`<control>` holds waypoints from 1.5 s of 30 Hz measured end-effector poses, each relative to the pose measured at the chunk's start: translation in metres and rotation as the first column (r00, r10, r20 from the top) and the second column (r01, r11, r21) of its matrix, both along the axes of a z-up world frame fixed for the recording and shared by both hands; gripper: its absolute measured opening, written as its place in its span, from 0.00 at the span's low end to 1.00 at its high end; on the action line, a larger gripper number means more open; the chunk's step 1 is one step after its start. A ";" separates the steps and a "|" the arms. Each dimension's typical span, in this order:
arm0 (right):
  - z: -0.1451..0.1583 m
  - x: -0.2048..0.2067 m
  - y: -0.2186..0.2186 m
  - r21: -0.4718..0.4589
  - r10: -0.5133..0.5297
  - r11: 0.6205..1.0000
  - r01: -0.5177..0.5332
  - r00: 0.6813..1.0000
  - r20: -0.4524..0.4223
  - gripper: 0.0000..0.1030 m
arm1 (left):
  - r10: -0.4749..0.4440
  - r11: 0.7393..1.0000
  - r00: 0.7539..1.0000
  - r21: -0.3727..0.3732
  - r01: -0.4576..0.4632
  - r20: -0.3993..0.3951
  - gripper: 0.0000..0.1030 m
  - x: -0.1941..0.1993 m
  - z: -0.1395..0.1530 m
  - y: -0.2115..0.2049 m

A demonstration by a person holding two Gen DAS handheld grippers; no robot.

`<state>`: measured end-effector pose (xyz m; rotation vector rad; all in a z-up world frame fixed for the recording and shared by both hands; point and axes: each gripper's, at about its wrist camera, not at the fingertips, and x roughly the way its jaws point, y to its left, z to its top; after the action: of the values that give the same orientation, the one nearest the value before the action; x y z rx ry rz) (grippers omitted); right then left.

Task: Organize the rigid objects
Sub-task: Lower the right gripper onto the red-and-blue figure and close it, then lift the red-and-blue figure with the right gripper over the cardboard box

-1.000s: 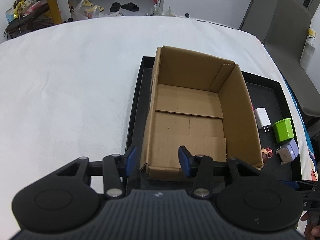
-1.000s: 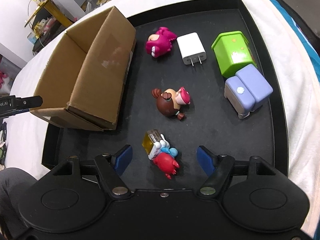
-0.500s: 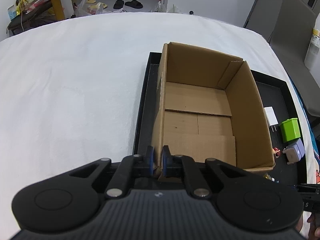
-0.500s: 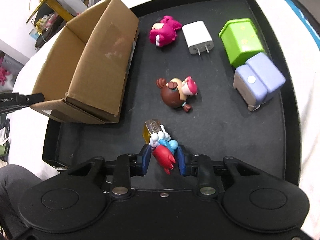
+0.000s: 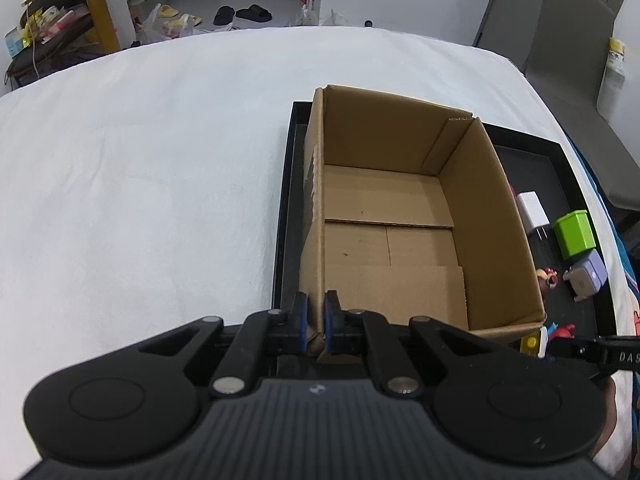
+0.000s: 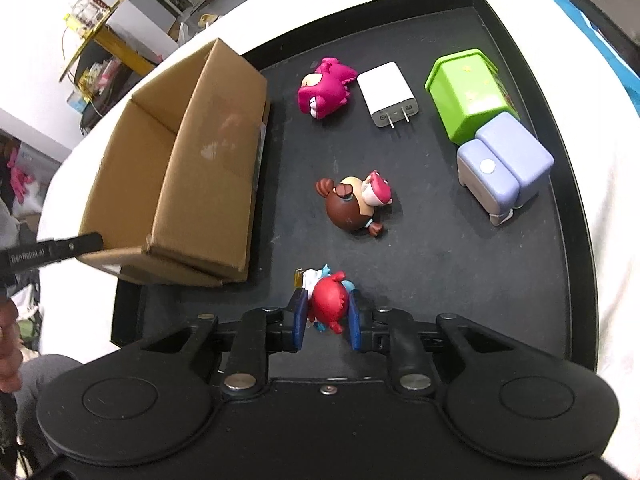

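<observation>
left tool [image 5: 316,326] closed on box [image 5: 400,216] wall | right tool [image 6: 326,318] clamped red figure [image 6: 329,302]

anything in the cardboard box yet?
No: the left wrist view shows the cardboard box with only its bare bottom flaps inside.

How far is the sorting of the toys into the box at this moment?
Nothing is packed yet: the cardboard box is empty. In hand: the left gripper clamps the box's near wall, and the right gripper grips the red figure. Left on the black tray: pink toy, charger, green box, purple toy, brown doll.
</observation>
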<state>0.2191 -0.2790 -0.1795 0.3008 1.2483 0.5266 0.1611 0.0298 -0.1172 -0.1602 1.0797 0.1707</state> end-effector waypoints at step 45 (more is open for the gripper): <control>0.083 0.031 0.023 0.181 -0.081 0.982 0.047 0.979 0.186 0.21 | -0.006 0.998 1.000 -0.066 0.004 -0.025 0.07 -0.003 -0.009 0.014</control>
<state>0.2501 -0.2563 -0.0960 0.4273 1.0027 0.5967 0.1583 0.0439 -0.1267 -0.2150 1.1109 0.1332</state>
